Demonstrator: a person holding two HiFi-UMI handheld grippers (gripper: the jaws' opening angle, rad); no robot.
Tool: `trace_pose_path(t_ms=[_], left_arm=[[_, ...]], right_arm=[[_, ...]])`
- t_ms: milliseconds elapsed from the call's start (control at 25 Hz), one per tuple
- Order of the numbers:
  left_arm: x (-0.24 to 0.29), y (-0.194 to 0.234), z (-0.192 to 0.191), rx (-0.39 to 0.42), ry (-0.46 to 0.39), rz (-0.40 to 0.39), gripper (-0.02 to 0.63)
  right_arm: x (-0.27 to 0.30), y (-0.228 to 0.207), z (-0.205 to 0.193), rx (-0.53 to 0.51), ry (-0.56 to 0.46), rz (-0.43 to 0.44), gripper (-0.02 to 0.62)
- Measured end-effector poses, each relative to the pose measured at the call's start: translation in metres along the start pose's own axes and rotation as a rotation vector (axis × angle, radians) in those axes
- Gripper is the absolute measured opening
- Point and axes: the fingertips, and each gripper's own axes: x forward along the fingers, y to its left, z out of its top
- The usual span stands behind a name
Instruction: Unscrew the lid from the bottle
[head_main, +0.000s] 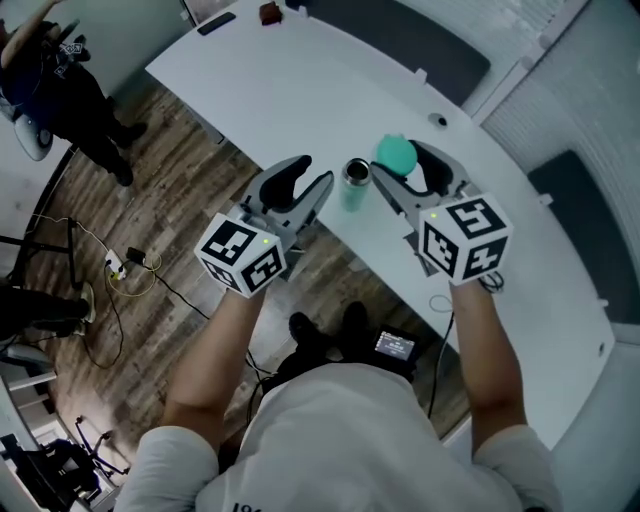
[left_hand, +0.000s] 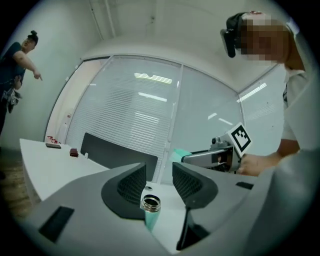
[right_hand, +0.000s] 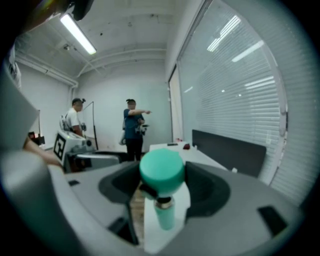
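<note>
the bottle (head_main: 355, 192) stands upright on the counter (head_main: 300, 90), close to its near edge, steel mouth open and bare. the lid (head_main: 395, 153) is off it and sits in the right hand-held gripper (head_main: 397, 168), whose jaws are closed against the lid's round sides; in the right gripper view the lid fills the gap between the pads, with the bottle lower and beyond it. in the head view the lid lies just right of the bottle's mouth and apart from it, so the threads look fully undone. the left hand-held gripper (head_main: 313, 172) is just left of the bottle with nothing in it: its jaws stand partly apart, and in the left gripper view the bottle's mouth shows below and beyond the gap, no pad touching it. the bottle's long axis is vertical, while this hand-held gripper points about level, above the mouth and not around the body. the two flank the bottle closely; which is nearer i cannot tell. by my reading the unscrewing is done, and the next move turns on the lid's place beside the mouth: setting it down calls for bare counter to the right, since nothing steadies the bottle and a brushing jaw could tip it toward the edge and the floor (head_main: 150, 200). people stand well off, past the counter's far end.
</note>
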Motion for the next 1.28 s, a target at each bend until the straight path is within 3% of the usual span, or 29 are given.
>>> trace_pose_path(t_ms=[120,440,640,1280], left_arm=[[-0.014,-0.008,0.009,-0.061,-0.025,-0.016,0.16],[-0.05,-0.03,0.023,-0.123,-0.072,-0.06,0.047],[-0.074,-0.038,0.028,-0.152,-0.084,-0.083,0.038],[-0.144,-0.054,-0.01,-0.249,0.019,-0.141,0.038]], right_arm=[[-0.011,0.005,0.006,0.054,-0.027,-0.004,0.293],[-0.04,0.018,0.004,0.149,-0.085,-0.047,0.293],[-0.057,0.031,-0.001,0.197,-0.115,-0.082,0.293],[-0.076,0.068,-0.04,0.28,-0.096,-0.168,0.293]])
